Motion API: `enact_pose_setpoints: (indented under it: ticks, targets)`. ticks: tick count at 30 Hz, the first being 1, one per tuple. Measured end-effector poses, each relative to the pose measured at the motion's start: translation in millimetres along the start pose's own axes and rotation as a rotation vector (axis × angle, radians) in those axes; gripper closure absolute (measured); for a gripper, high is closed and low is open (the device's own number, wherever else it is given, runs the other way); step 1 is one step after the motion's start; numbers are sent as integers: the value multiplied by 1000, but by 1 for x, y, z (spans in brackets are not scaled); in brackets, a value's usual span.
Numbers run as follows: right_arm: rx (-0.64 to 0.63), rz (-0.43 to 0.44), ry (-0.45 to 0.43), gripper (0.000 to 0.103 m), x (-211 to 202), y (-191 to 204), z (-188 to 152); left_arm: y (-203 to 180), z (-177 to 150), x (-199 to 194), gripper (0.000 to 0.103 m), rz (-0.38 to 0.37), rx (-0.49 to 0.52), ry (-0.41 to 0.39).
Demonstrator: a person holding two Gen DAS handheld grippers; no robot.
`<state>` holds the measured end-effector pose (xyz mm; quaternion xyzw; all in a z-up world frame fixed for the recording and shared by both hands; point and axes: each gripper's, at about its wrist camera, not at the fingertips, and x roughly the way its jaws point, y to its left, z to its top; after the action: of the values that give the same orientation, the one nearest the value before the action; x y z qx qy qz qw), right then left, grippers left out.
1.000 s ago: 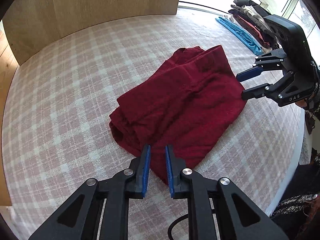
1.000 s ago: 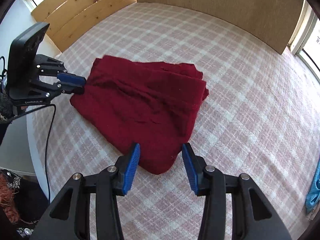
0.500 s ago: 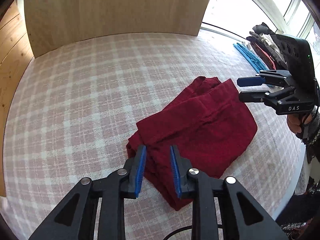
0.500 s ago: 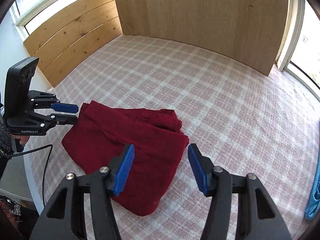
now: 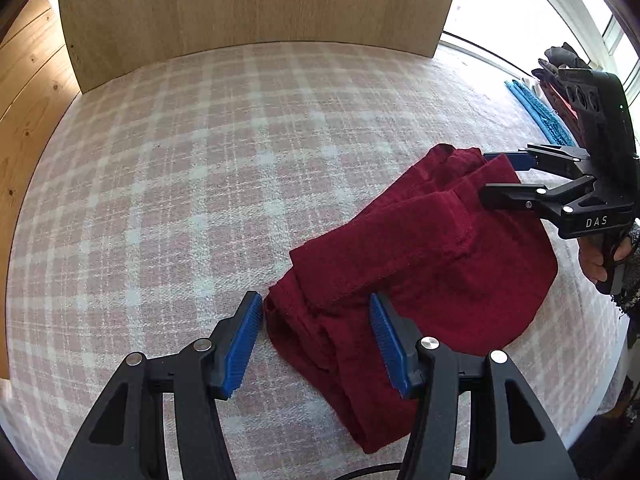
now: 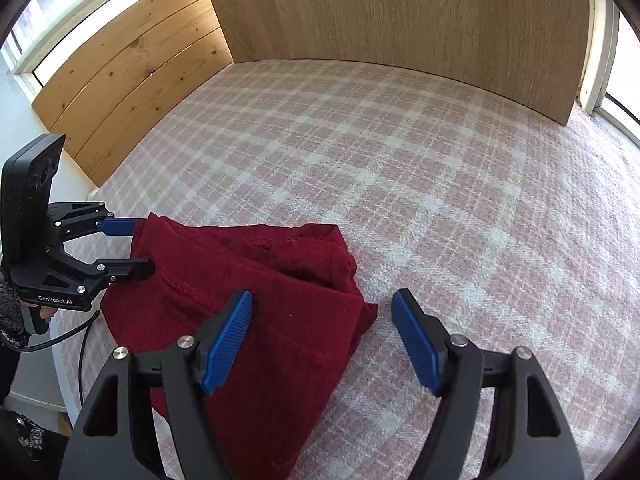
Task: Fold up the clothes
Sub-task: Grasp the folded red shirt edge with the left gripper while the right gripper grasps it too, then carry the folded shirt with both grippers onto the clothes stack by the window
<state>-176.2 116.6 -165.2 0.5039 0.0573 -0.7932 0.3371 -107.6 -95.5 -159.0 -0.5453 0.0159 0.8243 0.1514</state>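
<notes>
The dark red garment [image 5: 432,264] looks like a soft, fuzzy knit, fully matt, with visible stitched seams. It's lying on a pink and white checked cover [image 5: 200,184] with a coarse woven texture. Both the left gripper [image 5: 316,344] and right gripper [image 6: 324,340] are matt black plastic with shiny metal screw heads and ribbed blue pads [image 6: 226,344]. The wooden panels [image 6: 400,12] behind look smooth, with grain and knots.

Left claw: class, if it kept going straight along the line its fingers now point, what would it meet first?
Most likely the dark red garment. The left claw is open, and the cloth's near folded edge lies right between its blue pads. Depth is unclear, so it might pass just above the fold.
</notes>
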Motion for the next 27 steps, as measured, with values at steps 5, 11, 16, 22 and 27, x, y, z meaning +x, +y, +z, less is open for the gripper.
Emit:
enact_pose_setpoints:
  ticks: [5,11,16,22,27]
  targets:
    - [-38,11,-5,32,1,3,-1,-2,-2,0,51,-5,16,-16]
    - [-23,62,20,58,1,7,-3,-9,-5,-1,72,-2,52,-26]
    - [10,64,3,77,-4,14,-7,-12,-7,-3,85,-22,47,-48]
    - [6,57,-104,80,-64,36,-18,-18,-5,-43,91,-89,11,-125]
    - [3,0,-219,80,-141,48,-41,-54,7,-98,91,-118,81,-227]
